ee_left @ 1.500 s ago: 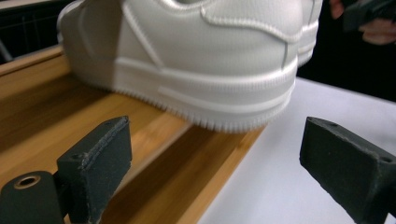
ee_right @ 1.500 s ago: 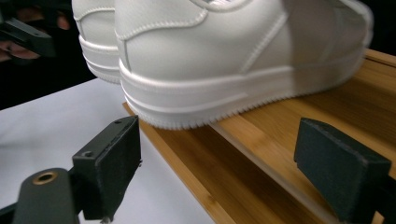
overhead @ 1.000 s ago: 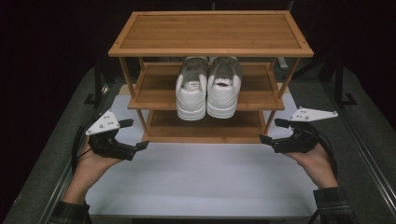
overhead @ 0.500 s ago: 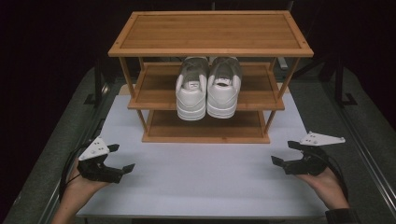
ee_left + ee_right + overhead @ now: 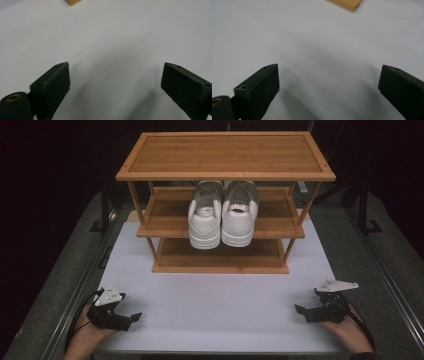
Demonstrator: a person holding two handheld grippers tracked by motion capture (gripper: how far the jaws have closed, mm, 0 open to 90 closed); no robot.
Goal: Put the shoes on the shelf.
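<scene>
A pair of white sneakers (image 5: 222, 217) stands heels toward me on the middle shelf of a three-tier bamboo shoe rack (image 5: 225, 152). My left gripper (image 5: 131, 317) rests low at the near left corner of the white table top (image 5: 220, 305), well clear of the rack. In the left gripper view its jaws (image 5: 115, 72) stand wide apart with only bare white surface between them. My right gripper (image 5: 302, 312) sits at the near right corner, open as well, and its own view (image 5: 329, 72) shows nothing between its fingers.
The rack stands at the table's far half, its top and bottom shelves bare. A corner of its bamboo base (image 5: 73, 2) shows at the top of the left gripper view, and likewise in the right gripper view (image 5: 347, 4). Dark floor and metal rails flank the table.
Both grippers have drawn back from the front of the rack's bottom shelf to the near corners of the table. The sneakers have not moved.
</scene>
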